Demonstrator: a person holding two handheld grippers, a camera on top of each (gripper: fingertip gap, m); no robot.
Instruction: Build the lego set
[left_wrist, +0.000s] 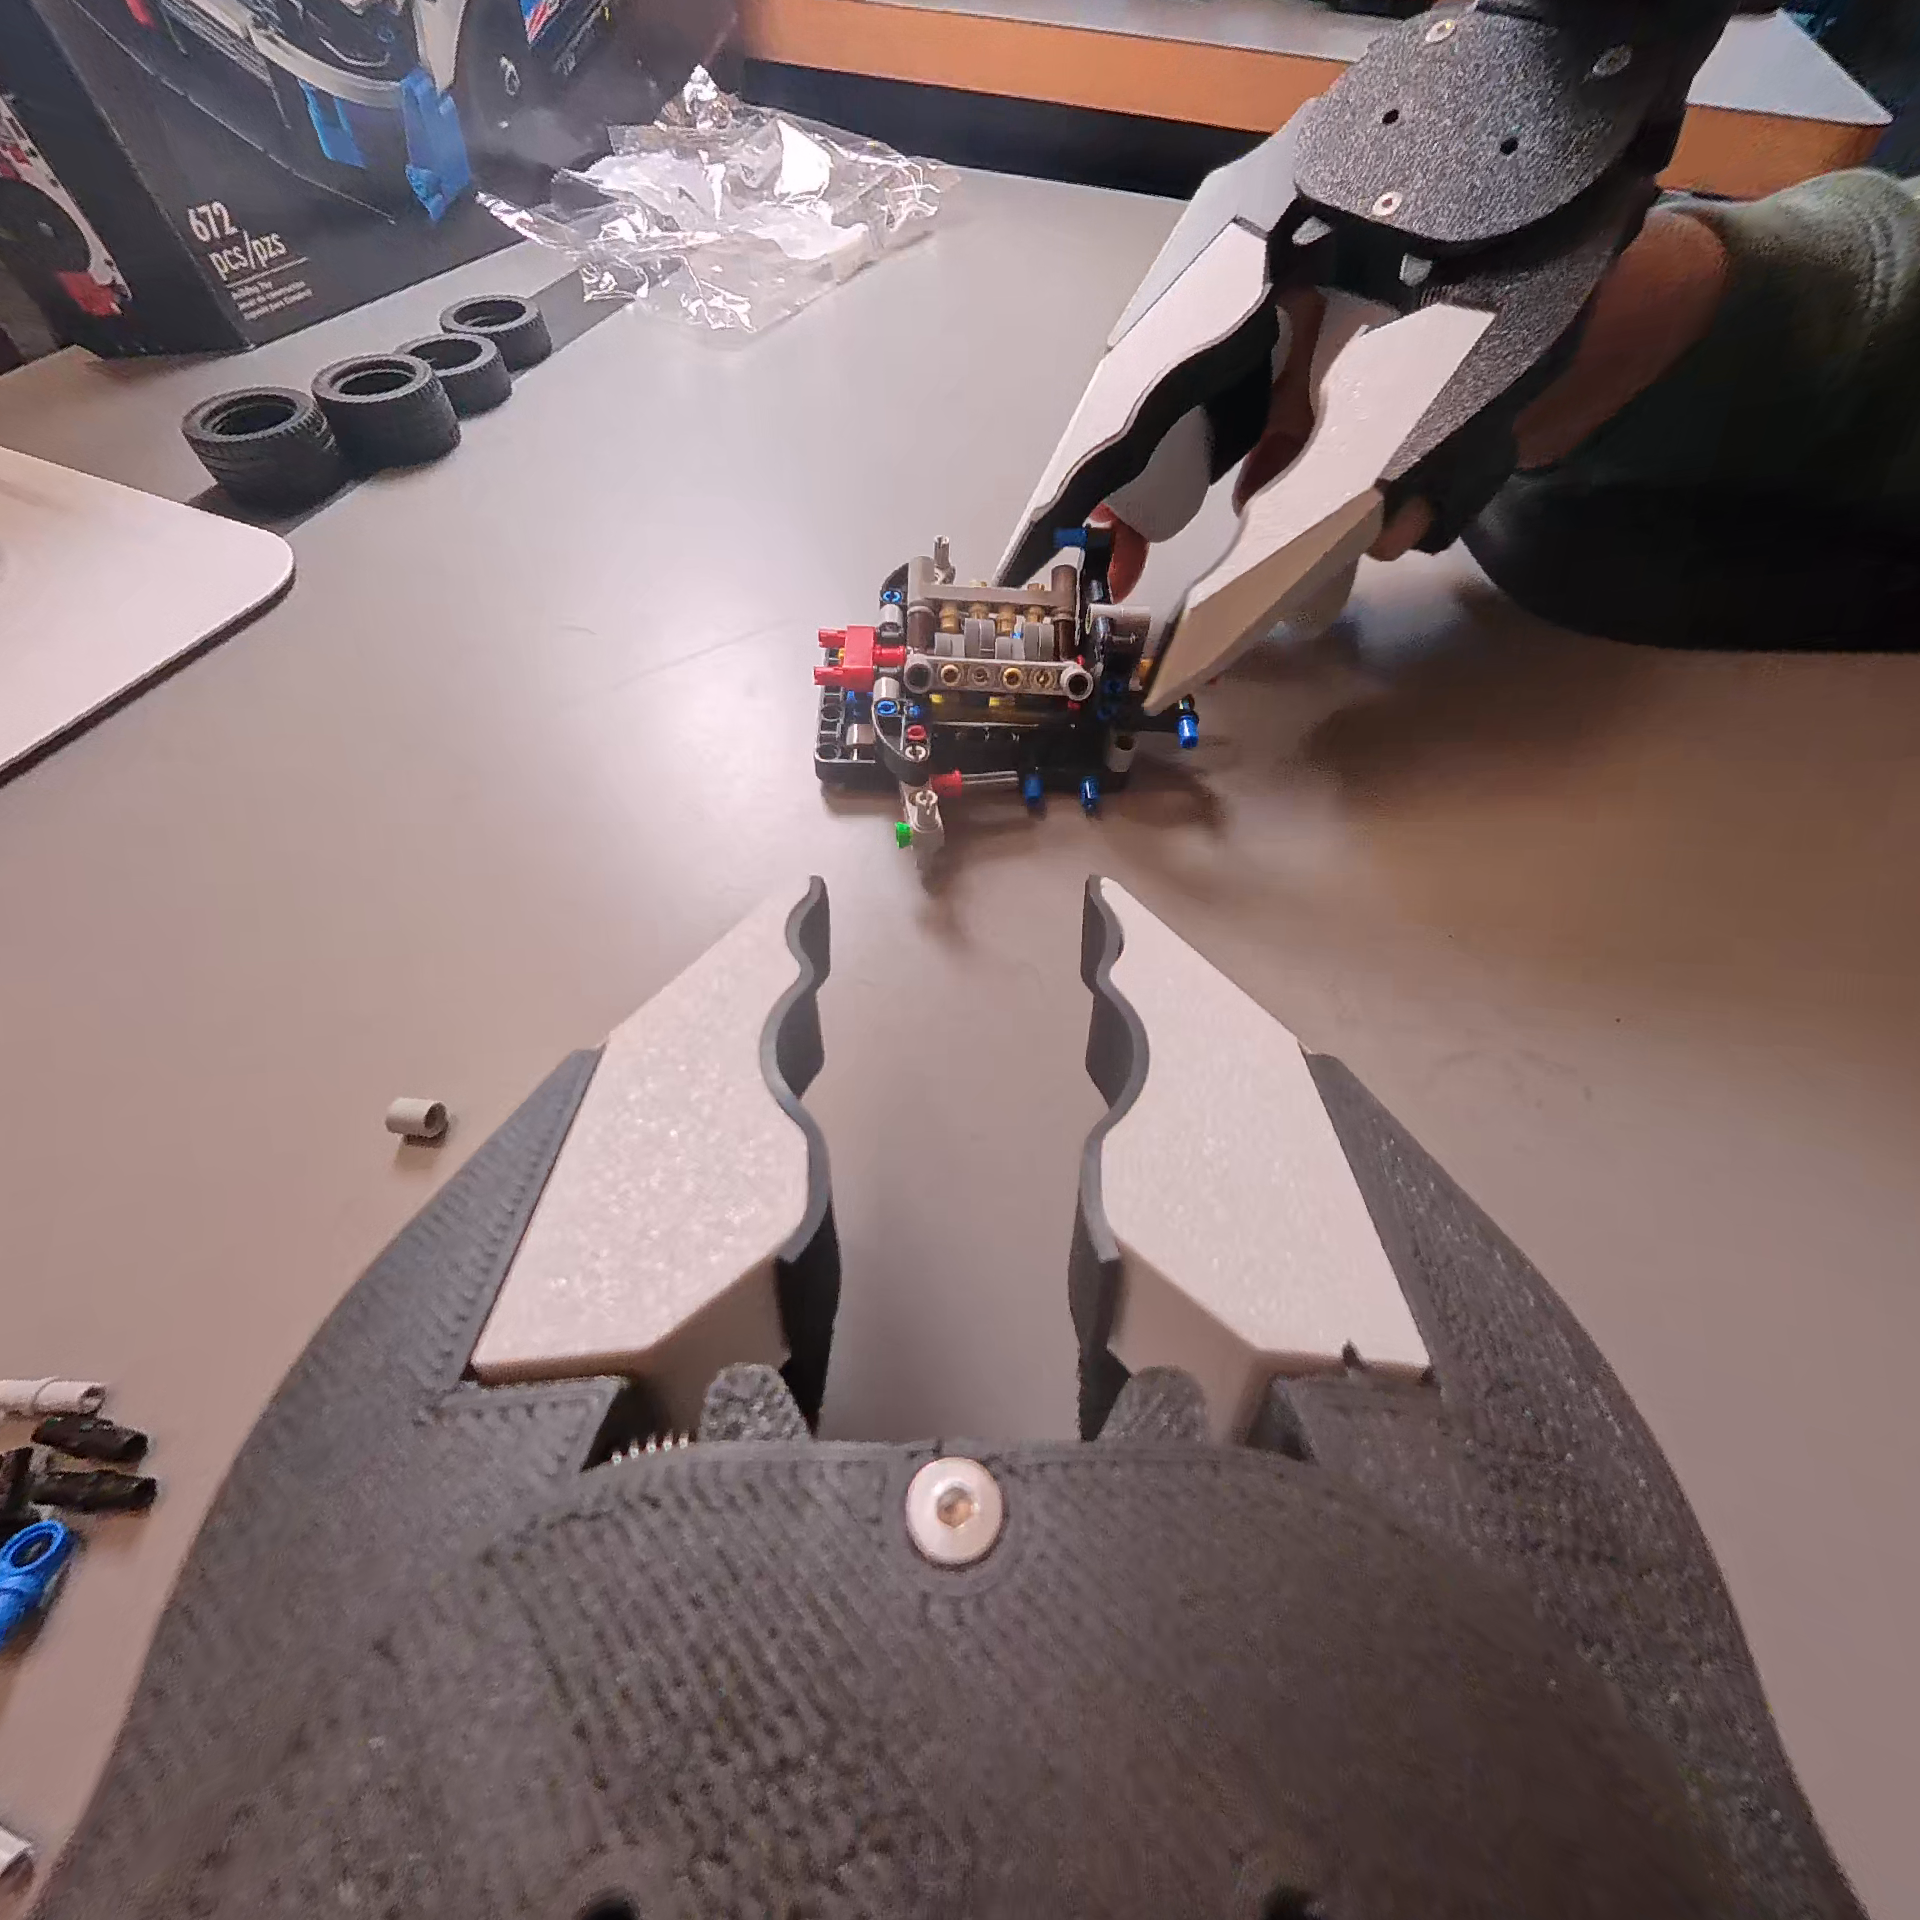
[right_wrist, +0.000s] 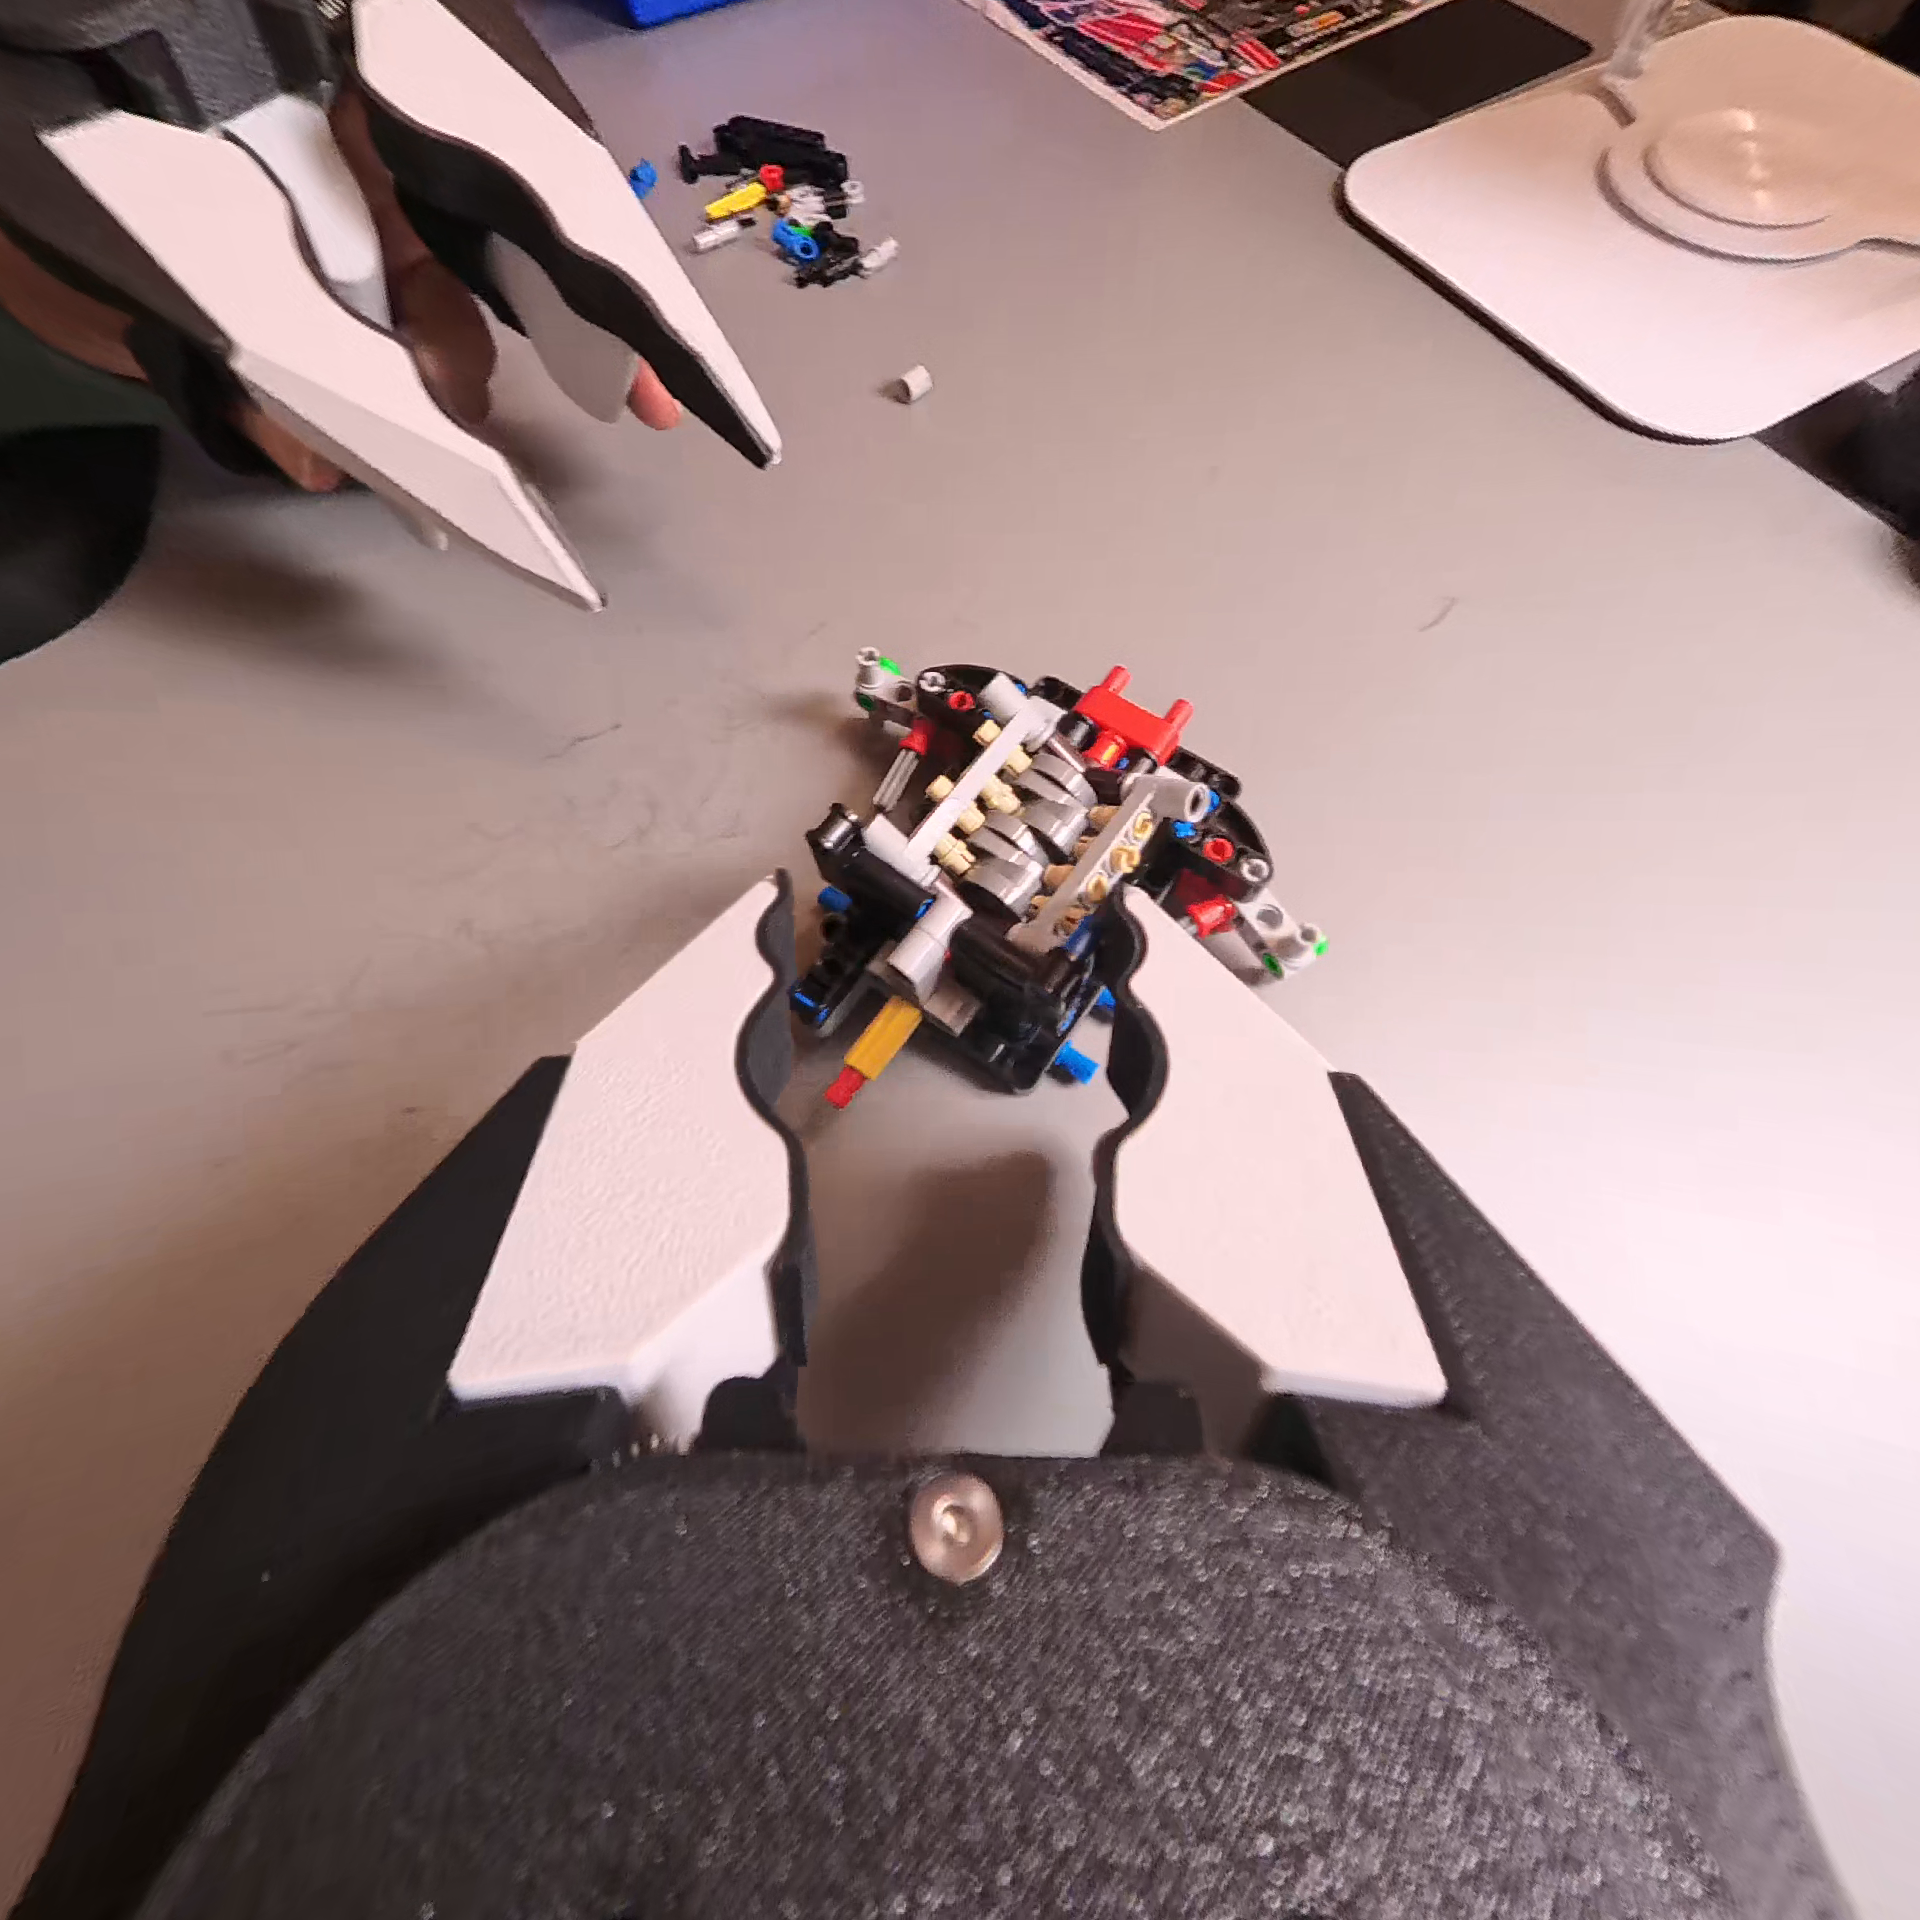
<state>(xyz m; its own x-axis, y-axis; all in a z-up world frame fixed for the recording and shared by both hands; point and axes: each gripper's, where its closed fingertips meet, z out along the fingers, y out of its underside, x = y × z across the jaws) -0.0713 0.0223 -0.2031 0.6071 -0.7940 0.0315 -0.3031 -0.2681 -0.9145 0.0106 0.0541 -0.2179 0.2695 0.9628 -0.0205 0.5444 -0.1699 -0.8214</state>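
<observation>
A part-built lego assembly (left_wrist: 987, 686), black frame with grey beams, tan pins, red and blue pegs, lies on the grey table (left_wrist: 623, 727). In the right wrist view the assembly (right_wrist: 1039, 842) lies with its near end between my right gripper's (right_wrist: 951, 894) open fingers; the tips flank it closely, and contact is unclear. A yellow axle (right_wrist: 878, 1044) sticks out toward the gripper. The right gripper (left_wrist: 1081, 639) also shows in the left wrist view, straddling the assembly's right end. My left gripper (left_wrist: 956, 894) is open and empty, just short of the assembly; it also shows at upper left (right_wrist: 681, 530).
Several black tyres (left_wrist: 364, 416), the set's box (left_wrist: 208, 156) and an empty plastic bag (left_wrist: 727, 197) lie at the far left. A small grey tube (right_wrist: 911, 384), a pile of loose pieces (right_wrist: 790, 208), a white stand base (right_wrist: 1662, 239) and a booklet (right_wrist: 1195, 42) are beyond.
</observation>
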